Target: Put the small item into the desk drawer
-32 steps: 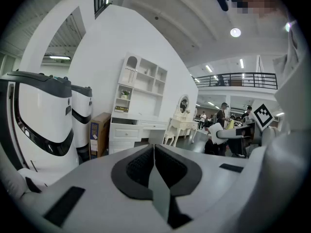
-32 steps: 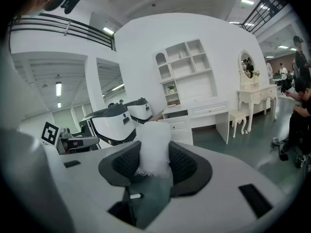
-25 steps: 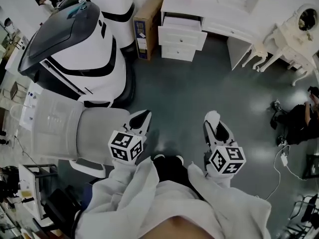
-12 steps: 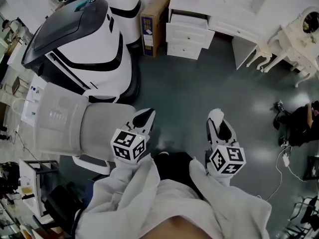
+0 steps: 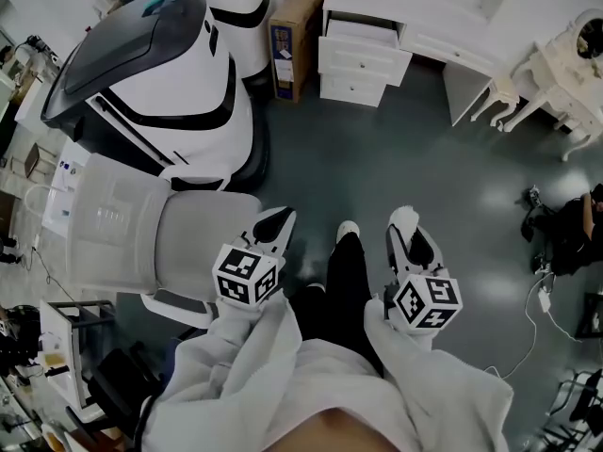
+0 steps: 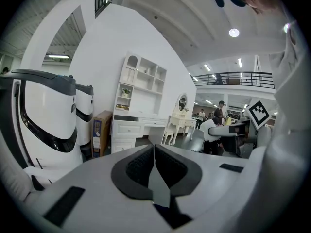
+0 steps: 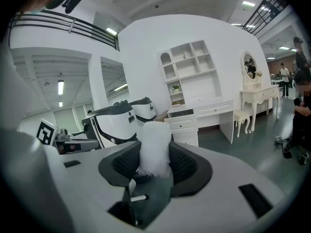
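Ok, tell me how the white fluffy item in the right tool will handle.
The item looks fuzzy with a frayed lower edge, so probably soft, light and squashy. It stands upright from the right tool, so it likely keeps some shape. It seems unlikely to slip or break.

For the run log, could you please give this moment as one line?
stage: carrying | right gripper: shut on white fluffy item | left gripper: shut, empty | desk drawer: open, far ahead
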`<state>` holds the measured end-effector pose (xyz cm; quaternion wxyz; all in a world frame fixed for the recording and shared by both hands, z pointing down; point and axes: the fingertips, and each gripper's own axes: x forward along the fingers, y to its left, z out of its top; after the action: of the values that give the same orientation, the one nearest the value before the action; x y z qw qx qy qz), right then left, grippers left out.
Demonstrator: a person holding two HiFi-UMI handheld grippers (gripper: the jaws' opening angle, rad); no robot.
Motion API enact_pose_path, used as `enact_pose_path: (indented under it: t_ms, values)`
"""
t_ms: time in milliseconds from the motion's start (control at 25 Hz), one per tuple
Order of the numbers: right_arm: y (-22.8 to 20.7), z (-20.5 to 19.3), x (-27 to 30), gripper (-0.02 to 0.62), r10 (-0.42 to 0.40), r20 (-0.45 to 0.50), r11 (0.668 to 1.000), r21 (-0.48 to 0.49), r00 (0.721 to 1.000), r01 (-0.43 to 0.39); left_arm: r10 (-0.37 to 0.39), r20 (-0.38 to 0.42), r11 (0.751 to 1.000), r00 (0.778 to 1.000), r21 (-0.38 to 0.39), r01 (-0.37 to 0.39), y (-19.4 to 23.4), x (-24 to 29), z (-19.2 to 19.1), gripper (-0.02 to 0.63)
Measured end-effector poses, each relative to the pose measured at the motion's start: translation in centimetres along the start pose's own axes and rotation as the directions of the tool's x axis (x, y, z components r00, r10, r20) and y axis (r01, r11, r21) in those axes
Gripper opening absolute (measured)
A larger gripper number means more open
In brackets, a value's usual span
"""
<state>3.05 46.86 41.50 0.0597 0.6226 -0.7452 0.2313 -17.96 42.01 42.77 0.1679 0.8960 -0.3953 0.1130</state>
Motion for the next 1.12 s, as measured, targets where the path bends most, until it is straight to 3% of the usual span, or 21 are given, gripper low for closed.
enact_pose_path:
  t_ms: [1120]
  values:
    - [-8.6, 10.5, 18.0, 0.189, 0.126, -0.056, 0.989, -0.065, 0.990, -0.130, 0.126, 0.034, 0.991, 0.991, -0.055, -0.124, 8.0, 15.9, 8.3, 0.023]
